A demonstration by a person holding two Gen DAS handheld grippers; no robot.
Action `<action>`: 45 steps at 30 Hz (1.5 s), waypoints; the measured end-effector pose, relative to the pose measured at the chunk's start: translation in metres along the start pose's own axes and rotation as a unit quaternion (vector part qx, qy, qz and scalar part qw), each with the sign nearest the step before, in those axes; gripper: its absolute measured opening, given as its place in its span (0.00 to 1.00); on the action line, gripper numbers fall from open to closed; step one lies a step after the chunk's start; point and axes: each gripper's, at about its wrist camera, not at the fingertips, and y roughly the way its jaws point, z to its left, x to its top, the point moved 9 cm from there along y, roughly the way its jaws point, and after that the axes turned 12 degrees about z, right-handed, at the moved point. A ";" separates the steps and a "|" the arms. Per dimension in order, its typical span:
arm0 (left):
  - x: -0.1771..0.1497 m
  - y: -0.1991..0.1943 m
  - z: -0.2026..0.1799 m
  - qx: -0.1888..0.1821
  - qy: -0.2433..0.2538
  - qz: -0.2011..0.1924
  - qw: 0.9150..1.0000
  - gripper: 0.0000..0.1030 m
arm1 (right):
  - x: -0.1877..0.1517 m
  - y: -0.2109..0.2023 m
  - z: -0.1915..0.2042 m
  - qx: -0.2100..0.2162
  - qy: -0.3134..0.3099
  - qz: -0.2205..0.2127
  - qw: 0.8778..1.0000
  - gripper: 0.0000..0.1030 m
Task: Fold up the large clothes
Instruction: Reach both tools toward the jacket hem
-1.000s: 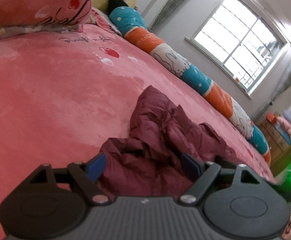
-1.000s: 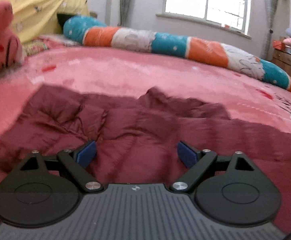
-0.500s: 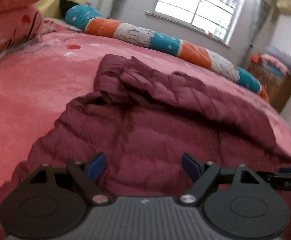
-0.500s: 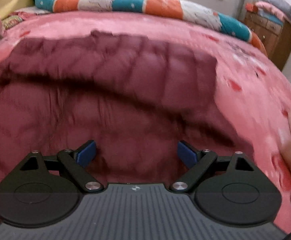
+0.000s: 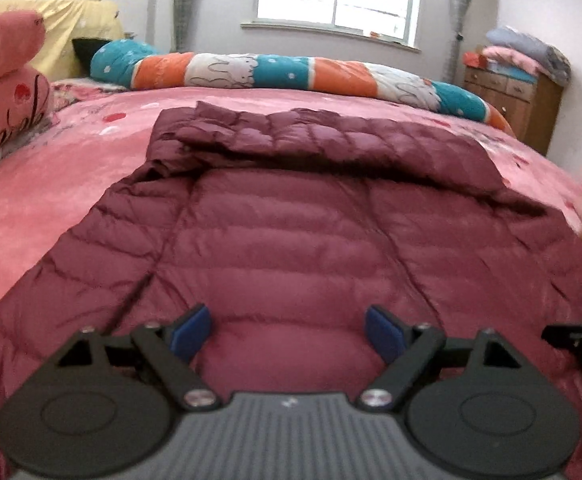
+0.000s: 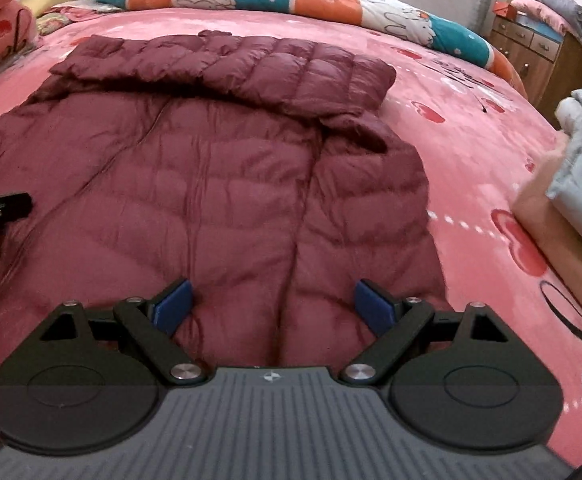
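A maroon quilted jacket [image 5: 291,232] lies spread across the middle of a pink bedspread [image 5: 43,200], its far end folded into a thick band toward twelve o'clock. The left gripper [image 5: 289,330] sits at six o'clock in its own view, above the jacket's near part; its jaws stand wide and are opening, with only jacket fabric below and nothing gripped. The right gripper [image 6: 273,306] also hangs low at six o'clock, jaws wide apart, holding nothing, over the jacket's right half. A striped bolster [image 6: 331,4] lies along the far edge at twelve o'clock. A wooden dresser [image 6: 543,60] stands at two o'clock.
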 end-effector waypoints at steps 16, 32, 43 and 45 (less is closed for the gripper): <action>-0.027 -0.053 -0.019 0.000 0.042 0.001 0.999 0.84 | -0.039 -0.043 -0.025 0.086 0.024 0.026 0.996 1.00; -0.006 -0.094 0.149 0.088 -0.147 -0.059 0.983 0.87 | -0.064 -0.031 -0.109 0.117 0.189 0.082 0.971 1.00; -0.028 -0.073 0.189 0.055 -0.243 -0.015 0.968 0.88 | -0.076 -0.009 -0.077 0.147 0.161 0.157 0.963 1.00; -0.028 -0.067 0.183 0.048 -0.228 0.000 0.972 0.88 | -0.076 -0.006 -0.074 0.148 0.158 0.163 0.962 1.00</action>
